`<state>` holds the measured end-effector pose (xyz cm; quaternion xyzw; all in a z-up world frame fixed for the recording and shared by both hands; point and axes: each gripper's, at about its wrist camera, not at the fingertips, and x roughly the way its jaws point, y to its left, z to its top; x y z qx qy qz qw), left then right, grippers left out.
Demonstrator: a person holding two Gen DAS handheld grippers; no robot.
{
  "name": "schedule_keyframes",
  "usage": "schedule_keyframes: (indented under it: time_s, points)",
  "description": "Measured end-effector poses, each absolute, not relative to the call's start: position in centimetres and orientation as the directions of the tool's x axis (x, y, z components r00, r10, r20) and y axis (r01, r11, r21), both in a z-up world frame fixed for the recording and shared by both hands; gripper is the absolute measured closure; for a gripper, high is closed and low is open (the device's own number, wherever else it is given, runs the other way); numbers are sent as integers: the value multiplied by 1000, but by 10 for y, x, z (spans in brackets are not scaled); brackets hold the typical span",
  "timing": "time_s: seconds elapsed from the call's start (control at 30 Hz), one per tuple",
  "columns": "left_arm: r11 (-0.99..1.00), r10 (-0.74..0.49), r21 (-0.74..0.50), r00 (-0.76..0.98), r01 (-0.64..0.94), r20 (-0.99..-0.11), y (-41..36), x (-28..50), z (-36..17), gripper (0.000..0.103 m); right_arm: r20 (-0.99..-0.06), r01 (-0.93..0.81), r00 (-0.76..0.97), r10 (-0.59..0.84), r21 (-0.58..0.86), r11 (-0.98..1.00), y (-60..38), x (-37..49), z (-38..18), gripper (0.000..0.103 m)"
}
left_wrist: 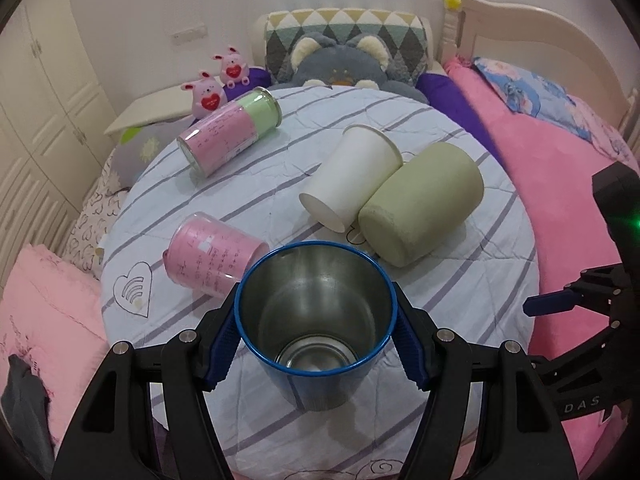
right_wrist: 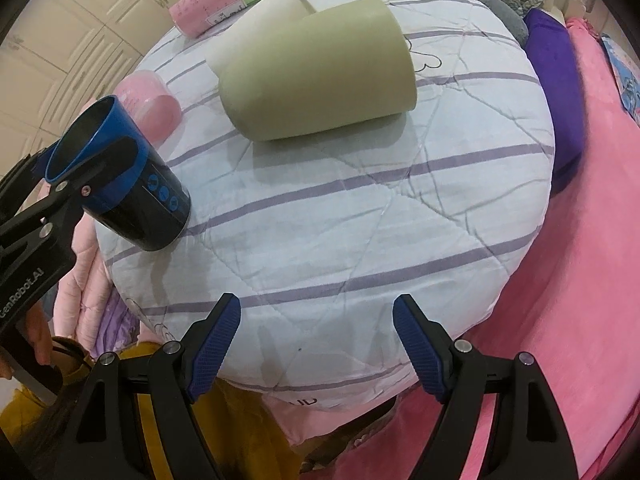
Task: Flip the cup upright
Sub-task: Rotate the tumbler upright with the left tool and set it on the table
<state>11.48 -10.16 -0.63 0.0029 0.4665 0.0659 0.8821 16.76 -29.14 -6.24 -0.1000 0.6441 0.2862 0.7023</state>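
Observation:
A blue metal cup (left_wrist: 316,320) stands upright, mouth up, on the striped round cushion (left_wrist: 280,160). My left gripper (left_wrist: 316,344) is shut on it, with a blue pad on each side near the rim. The right wrist view shows the same blue cup (right_wrist: 132,184) at the cushion's left edge, held by the left gripper (right_wrist: 68,184). My right gripper (right_wrist: 316,340) is open and empty over the cushion's near edge. It also shows at the right edge of the left wrist view (left_wrist: 560,304).
Lying on their sides on the cushion are a white paper cup (left_wrist: 352,176), a green cup (left_wrist: 424,208), a pink cup (left_wrist: 212,256) and a pink and green tin (left_wrist: 228,136). A pink blanket (left_wrist: 560,184) surrounds the cushion. Plush toys (left_wrist: 340,64) sit behind.

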Motion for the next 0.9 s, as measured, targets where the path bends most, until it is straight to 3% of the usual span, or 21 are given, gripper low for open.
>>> schedule_keyframes:
  time_s: [0.07,0.13,0.7,0.77,0.9]
  points:
    - [991,123,73,563,-110,-817,-103,111,-6,16,-961,-533,8,275,228,815,-291,166,-61,23]
    - [991,131,81,587,-111,-799,-104,107,-2,11,-961,-538,15,276,225,812,-290,166,-59,23]
    - [993,115,112,671,-47,-733,-111,70,12,11,-941,-513,144,307,194,836,-287,129,-42,23]
    - [995,91,99,698,-29,-711,-109,60,15,3,-927,-500,167,335,213,839,-287,119,-41,23]
    - [997,60,77,745,-11,-664,-102,42,20,3,-889,-474,272,367,208,856,-287,95,-35,23]
